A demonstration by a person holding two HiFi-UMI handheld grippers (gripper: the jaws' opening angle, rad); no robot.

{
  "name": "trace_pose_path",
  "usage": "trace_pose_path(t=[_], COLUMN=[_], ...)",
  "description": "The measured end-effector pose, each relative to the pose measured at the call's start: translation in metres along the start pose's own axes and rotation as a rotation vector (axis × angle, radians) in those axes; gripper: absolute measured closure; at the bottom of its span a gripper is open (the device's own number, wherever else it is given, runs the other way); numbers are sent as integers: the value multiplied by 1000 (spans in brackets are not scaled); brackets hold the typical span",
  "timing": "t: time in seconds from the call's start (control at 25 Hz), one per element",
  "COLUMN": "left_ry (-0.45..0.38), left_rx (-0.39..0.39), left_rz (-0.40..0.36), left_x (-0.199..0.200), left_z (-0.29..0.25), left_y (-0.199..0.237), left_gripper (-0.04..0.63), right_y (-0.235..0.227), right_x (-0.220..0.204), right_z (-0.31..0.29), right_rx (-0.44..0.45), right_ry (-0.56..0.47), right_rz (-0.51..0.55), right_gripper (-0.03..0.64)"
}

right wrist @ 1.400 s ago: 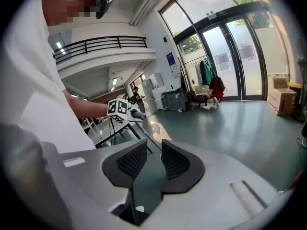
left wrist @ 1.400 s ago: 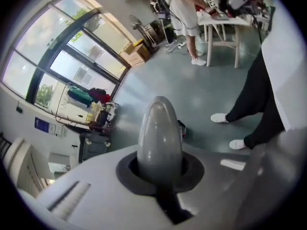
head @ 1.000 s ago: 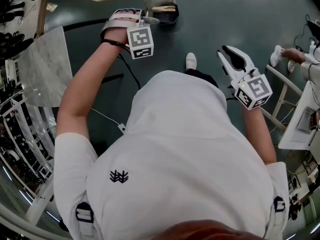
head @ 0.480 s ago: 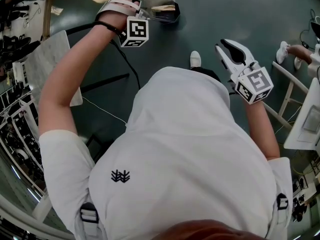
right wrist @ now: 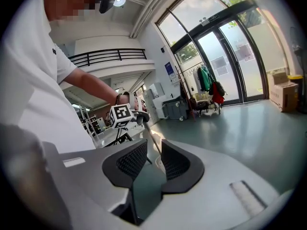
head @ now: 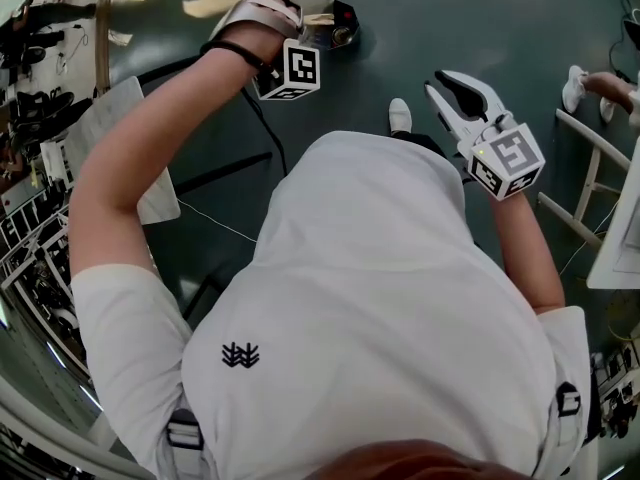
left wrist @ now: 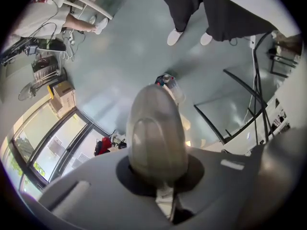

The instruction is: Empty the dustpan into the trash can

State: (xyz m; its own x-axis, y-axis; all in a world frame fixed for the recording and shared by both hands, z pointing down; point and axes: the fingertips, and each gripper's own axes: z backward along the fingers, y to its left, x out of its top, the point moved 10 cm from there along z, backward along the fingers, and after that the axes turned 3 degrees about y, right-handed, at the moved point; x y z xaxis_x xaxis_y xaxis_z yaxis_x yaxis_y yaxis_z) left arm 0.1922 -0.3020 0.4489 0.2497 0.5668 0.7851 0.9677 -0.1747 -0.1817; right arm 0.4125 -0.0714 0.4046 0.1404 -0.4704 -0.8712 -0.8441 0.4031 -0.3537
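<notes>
Left tongs point(left wrist: 158, 174) clamp the dustpan point(head: 325, 23) by its handle point(left wrist: 156, 128), likely for carrying; right tongs point(right wrist: 153, 150) stand apart, empty, right of the dustpan.

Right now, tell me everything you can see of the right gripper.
The right gripper is white and plastic-looking, with two dark textured pads and a marker cube at its rear. Its jaws stand apart with nothing between them. It is held in the air at the end of the person's right arm, above the floor, pointing forward away from the body. Nothing else touches it.
</notes>
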Motion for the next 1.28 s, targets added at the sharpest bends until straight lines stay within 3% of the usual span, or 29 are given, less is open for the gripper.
trace_pose_path(t=[0.32,0.64,0.96,1.28], left_ry=[30,66,68,33], left_rx=[-42,-128,-260,-417], left_rz=[-152,-204,-87,189], left_x=[23,25,2,-26], left_z=[10,12,10,26], left_y=[32,51,18,-63], left_gripper=[540,539,538,538], right_y=[-3,-13,-14,9], right_x=[-8,-18,-13,-3], right_z=[11,33,28,1], right_rx=[-40,-84,-47,50], right_ry=[-71,-104,-76,-16], right_rz=[-41,-75,-43,50], right_gripper=[546,546,546,546])
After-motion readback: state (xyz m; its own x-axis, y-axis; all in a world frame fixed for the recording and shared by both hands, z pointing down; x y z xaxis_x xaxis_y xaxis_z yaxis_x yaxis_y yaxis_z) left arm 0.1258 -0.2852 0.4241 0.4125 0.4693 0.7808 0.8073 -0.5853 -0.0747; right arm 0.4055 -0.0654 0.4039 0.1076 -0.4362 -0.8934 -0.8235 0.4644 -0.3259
